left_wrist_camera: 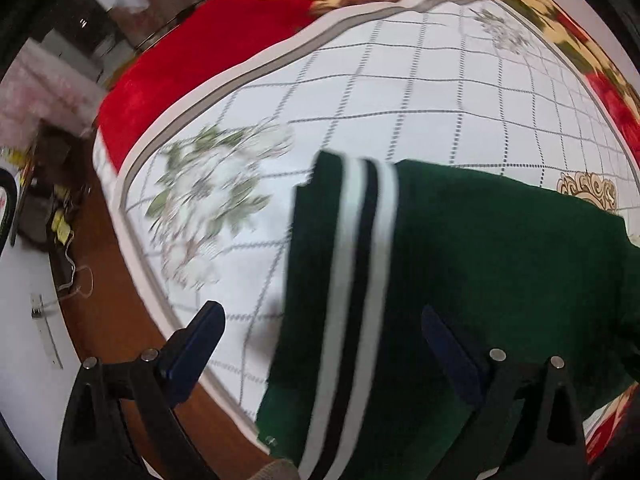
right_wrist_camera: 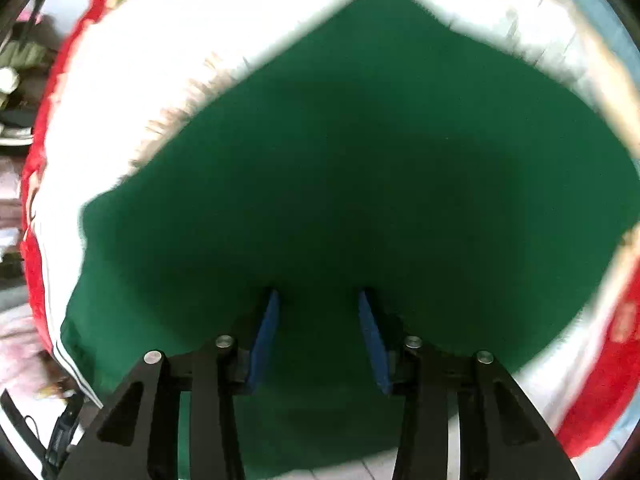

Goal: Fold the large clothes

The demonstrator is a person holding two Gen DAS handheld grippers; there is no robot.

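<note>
Green garment (left_wrist_camera: 500,264) with white-and-dark stripes lies on a white grid-patterned bedcover (left_wrist_camera: 400,92) over a red blanket (left_wrist_camera: 200,52). Left gripper (left_wrist_camera: 320,332) spread wide above its striped edge, pinching nothing. Right gripper (right_wrist_camera: 318,300) partly spread over green cloth; contact unclear.

No readable text in either view.

No letters, numbers, brand marks or signs can be made out on the green garment (left_wrist_camera: 500,264), on the white gridded cover (left_wrist_camera: 400,80) under it, or on the red blanket (left_wrist_camera: 192,60) at the upper left of the left wrist view; the small yellow bits (left_wrist_camera: 60,224) at the left edge are too blurred to read. The right wrist view is blurred throughout.
</note>
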